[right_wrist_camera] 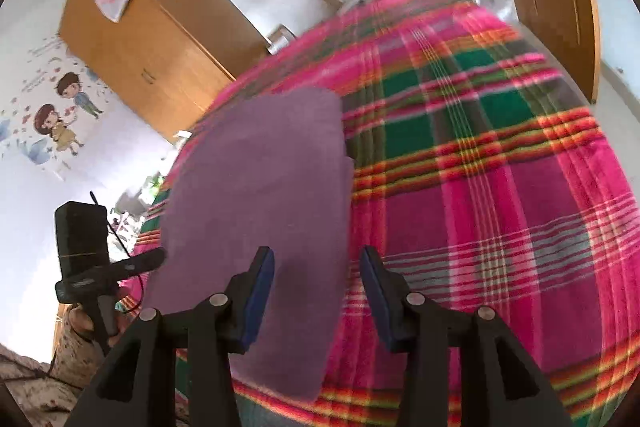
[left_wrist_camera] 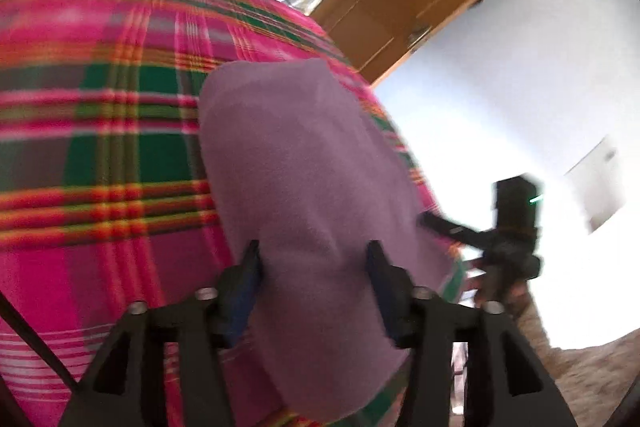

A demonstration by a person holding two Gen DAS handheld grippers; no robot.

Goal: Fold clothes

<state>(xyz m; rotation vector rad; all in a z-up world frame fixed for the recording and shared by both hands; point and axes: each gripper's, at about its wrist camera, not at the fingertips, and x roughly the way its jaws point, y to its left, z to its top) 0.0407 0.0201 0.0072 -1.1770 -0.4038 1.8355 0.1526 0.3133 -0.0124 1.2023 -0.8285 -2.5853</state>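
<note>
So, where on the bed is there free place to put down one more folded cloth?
The plaid blanket lies bare on the side of the purple cloth away from the wardrobe, and also beyond its far edge. It is crowded near the cloth's close end, where the left gripper and right gripper hang open.

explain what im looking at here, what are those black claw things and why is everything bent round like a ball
No robot here: a person holds a two-finger gripper in each hand, each carrying a wide fisheye camera, which bends the room round. One picture looks along the left gripper, the other along the right gripper. Each view also catches the other gripper off to its side. Both are open and holding nothing. Below them a folded purple cloth lies on a pink and green plaid blanket. In the left view the fingers stand on either side of the cloth. Behind are a wooden wardrobe and white walls.
</note>
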